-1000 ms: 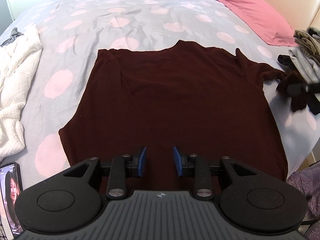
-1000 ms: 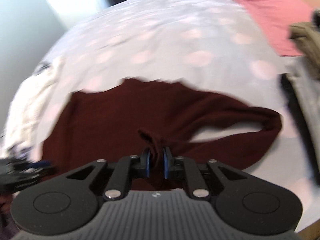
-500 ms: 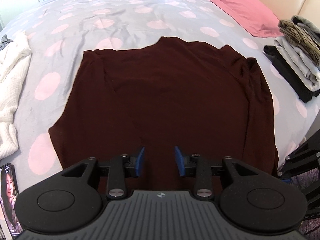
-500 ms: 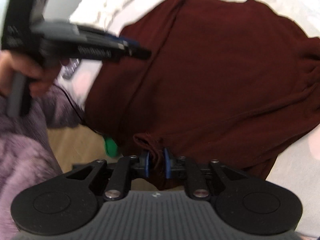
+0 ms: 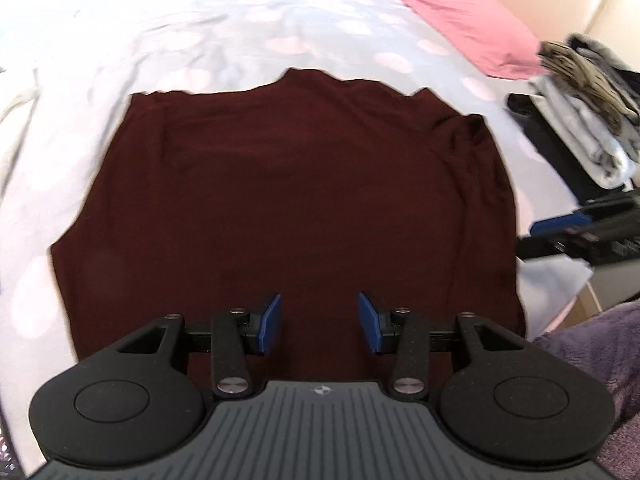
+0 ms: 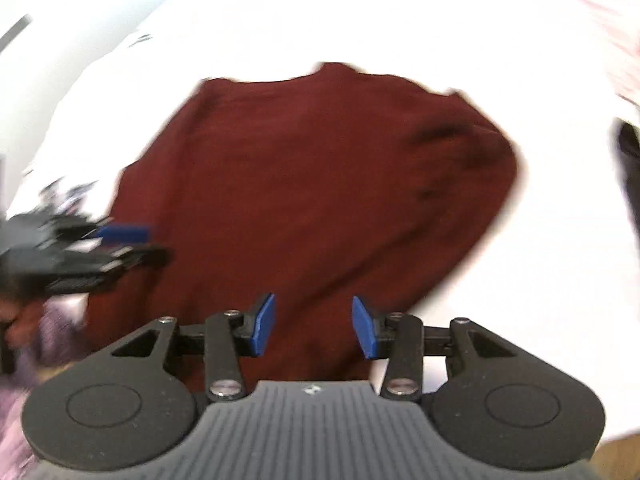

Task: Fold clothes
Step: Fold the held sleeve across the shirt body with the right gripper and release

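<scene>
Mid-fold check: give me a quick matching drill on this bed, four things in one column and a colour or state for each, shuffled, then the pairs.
Things:
1. maroon top
2. pillow
3. folded pile
4. right gripper

States:
A. pink, at the head of the bed
B. fingers apart, nothing between them
C. spread flat on the spotted cover
D. stacked at the bed's right edge

Pairs: 1-C, 2-A, 3-D, 4-B

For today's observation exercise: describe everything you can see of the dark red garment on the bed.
The dark red garment is a soft, knit-looking top lying flat on the spotted bedcover, neckline away from the camera. Its sleeves look folded in, leaving a rumpled ridge along the right edge. The near hem reaches the bed's edge. Both hand-held grippers stand open over it, nothing between their pads.
</scene>
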